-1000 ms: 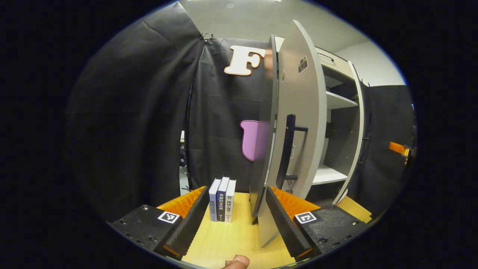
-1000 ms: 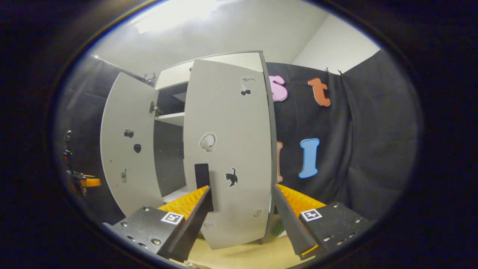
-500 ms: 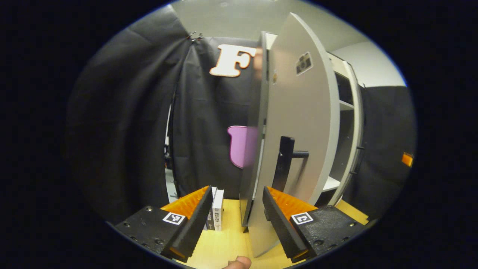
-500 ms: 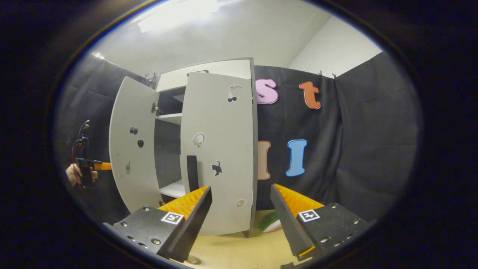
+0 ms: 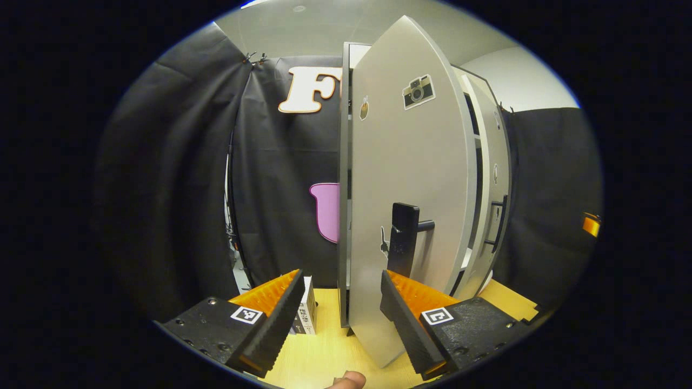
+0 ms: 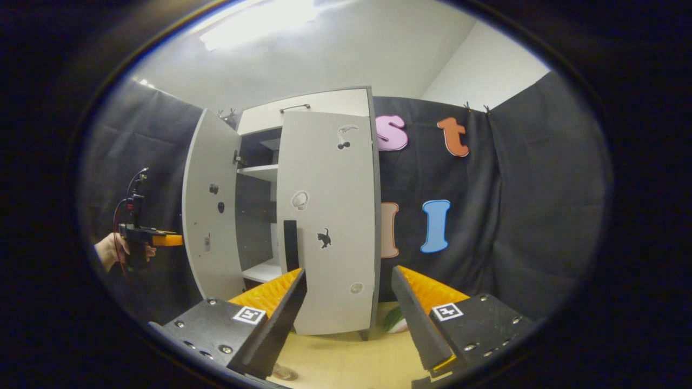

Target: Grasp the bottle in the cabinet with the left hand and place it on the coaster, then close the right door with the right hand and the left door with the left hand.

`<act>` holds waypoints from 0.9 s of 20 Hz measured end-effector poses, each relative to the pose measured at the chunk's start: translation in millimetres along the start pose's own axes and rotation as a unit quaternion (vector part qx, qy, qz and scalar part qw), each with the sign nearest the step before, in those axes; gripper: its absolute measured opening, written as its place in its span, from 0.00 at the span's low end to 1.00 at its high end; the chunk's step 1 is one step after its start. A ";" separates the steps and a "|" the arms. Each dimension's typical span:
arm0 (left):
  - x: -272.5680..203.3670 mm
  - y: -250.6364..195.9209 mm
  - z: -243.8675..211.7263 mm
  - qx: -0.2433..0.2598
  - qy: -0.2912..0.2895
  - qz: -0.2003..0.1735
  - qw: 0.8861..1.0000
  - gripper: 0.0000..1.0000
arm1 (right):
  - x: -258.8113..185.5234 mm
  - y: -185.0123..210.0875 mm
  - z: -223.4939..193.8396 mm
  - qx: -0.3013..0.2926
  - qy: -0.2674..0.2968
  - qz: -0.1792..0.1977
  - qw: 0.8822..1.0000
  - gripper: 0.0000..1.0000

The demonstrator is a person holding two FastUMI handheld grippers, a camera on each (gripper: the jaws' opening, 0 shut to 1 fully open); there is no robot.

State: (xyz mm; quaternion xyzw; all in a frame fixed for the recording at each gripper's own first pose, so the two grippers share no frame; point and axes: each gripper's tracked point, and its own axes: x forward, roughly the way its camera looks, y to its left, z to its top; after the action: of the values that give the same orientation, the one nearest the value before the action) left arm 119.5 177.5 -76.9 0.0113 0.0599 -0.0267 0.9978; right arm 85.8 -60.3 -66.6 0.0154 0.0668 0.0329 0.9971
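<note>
Left gripper [image 5: 339,302], jaws spread and empty, stands at the left door [image 5: 411,205], which is ajar on the cabinet [image 6: 319,108], while the right gripper [image 6: 348,308], likewise spread and empty, faces the right door [image 6: 330,227], nearly shut; bottle's place: cannot tell.

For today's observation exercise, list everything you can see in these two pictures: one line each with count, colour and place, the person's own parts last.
Cabinet: one, pale grey, on the table.
Left door: one, grey, ajar.
Right door: one, grey, nearly shut.
Handles: two, black, one per door.
Stickers: several, on both doors.
Shelves: white, inside.
Books: white, upright, left of the cabinet.
Table: one, light wood.
Left claw: open, at the left door.
Right claw: open, before the right door.
Hand: one, holding the left claw.
</note>
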 end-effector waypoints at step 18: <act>10.9 -49.7 1.8 0.035 0.009 0.023 0.999 0.92 | -46.5 5.2 -20.7 0.040 -0.032 0.024 0.998 0.96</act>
State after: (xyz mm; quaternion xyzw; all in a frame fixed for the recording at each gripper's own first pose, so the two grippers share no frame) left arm 127.9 127.2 -77.4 0.0476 0.0675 -0.0056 0.9966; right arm 36.7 -57.7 -80.9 0.0576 0.0357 0.0538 0.9962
